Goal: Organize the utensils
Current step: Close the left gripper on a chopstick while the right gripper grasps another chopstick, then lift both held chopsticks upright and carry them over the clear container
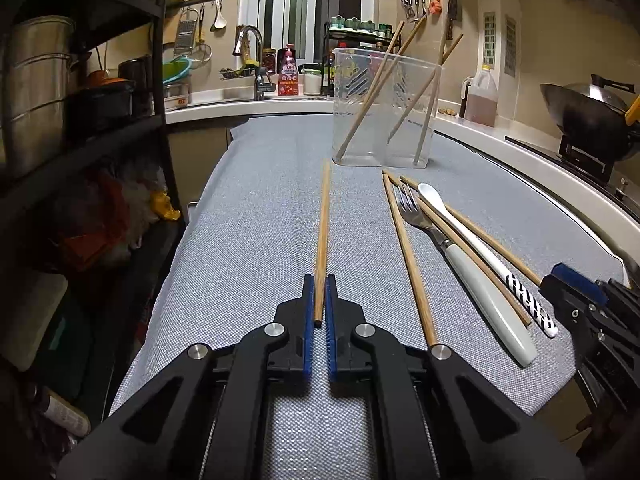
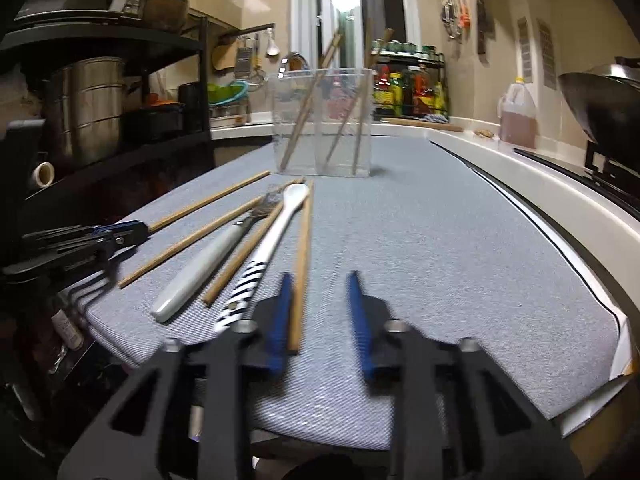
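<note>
My left gripper (image 1: 320,280) is shut on the near end of a wooden chopstick (image 1: 323,224) that lies on the grey cloth (image 1: 248,240) and points at the clear plastic container (image 1: 382,120), which holds several chopsticks. In the right wrist view my right gripper (image 2: 318,280) stands open around another chopstick (image 2: 302,260), which lies against the left pad. Left of it lie a white spoon with a striped handle (image 2: 280,224), a white-handled fork (image 2: 196,276) and two more chopsticks. The left gripper (image 2: 132,234) shows at that view's left edge.
A black rack with steel pots (image 1: 36,92) stands along the left of the cloth. On the right are a white counter edge (image 2: 560,208), an oil jug (image 1: 482,96) and a wok on the stove (image 1: 588,116). A sink tap (image 1: 252,60) is behind.
</note>
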`<action>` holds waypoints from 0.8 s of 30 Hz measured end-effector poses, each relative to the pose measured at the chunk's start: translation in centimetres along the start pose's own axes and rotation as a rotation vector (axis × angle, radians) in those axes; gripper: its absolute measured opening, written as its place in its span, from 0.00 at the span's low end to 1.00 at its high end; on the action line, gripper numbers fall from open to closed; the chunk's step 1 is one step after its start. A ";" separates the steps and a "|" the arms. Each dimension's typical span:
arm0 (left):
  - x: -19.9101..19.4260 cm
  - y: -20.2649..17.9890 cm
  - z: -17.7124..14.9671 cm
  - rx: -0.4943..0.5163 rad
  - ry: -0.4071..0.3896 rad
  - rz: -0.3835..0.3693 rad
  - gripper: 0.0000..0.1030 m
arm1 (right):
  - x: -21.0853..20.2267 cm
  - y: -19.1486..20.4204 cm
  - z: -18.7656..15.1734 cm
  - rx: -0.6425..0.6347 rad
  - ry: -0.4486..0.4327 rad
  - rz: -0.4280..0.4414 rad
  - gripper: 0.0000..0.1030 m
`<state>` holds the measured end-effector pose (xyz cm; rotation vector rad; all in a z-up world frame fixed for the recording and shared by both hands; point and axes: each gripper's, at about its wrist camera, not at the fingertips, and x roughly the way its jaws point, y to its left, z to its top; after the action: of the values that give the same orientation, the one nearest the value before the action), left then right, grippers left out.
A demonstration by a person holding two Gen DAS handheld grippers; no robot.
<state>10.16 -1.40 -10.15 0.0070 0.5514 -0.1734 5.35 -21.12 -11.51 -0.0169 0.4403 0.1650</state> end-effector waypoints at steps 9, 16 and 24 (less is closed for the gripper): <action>-0.5 -0.7 0.1 0.047 0.034 0.011 0.05 | 0.1 0.0 0.7 0.005 0.039 0.031 0.05; -1.8 -1.7 1.8 0.129 0.070 0.077 0.05 | -0.4 -0.7 1.9 0.026 0.058 0.017 0.05; -3.8 -1.5 3.3 0.098 0.040 0.066 0.05 | -2.0 -1.1 4.0 0.028 -0.010 0.015 0.05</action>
<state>8.44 -2.40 -5.34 0.1237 0.5811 -0.1356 5.46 -22.34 -7.12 0.0142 0.4326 0.1733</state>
